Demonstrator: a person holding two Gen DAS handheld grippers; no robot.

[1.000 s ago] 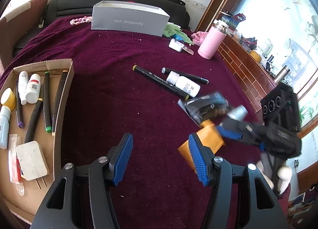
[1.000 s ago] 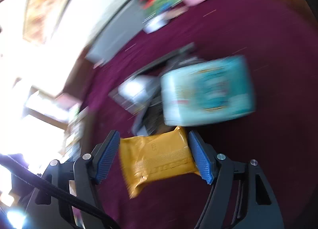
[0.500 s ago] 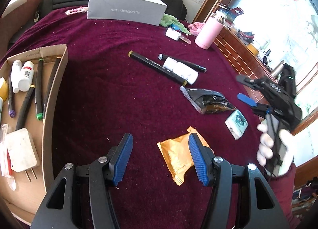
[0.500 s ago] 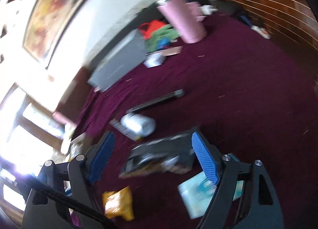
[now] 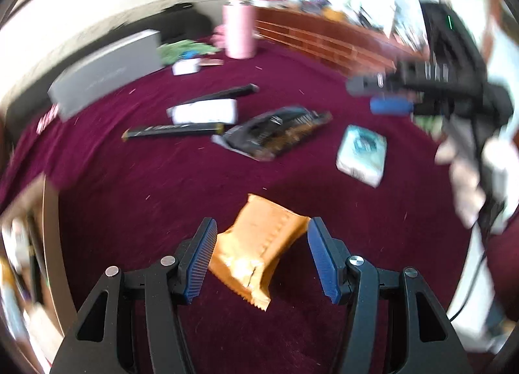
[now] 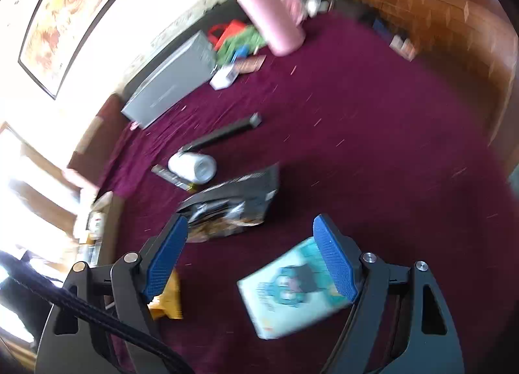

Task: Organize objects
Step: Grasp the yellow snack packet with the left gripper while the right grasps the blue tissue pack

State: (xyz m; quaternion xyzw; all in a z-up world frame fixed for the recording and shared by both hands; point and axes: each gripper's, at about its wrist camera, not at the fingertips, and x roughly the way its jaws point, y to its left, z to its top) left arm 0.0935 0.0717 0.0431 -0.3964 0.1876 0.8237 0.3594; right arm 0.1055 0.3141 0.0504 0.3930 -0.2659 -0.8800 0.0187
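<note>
Left gripper (image 5: 259, 254), jaws apart, brackets a crinkled orange foil packet (image 5: 259, 250) lying on the maroon cloth – not yet gripped. Right gripper (image 6: 251, 260) hovers released (empty). Several things remain scattered – cardboard tray (image 5: 52, 244) partly filled.

Left gripper (image 5: 259, 259), pointed steeply downward, its blue-padded jaws parted and not pressing on anything. Right gripper (image 6: 249, 259), also angled downward, jaws spread wide with nothing clamped between them; from the left wrist view it appears at upper right, blurred, carried by the person's hand (image 5: 467, 176) wrapped around its handle.
</note>
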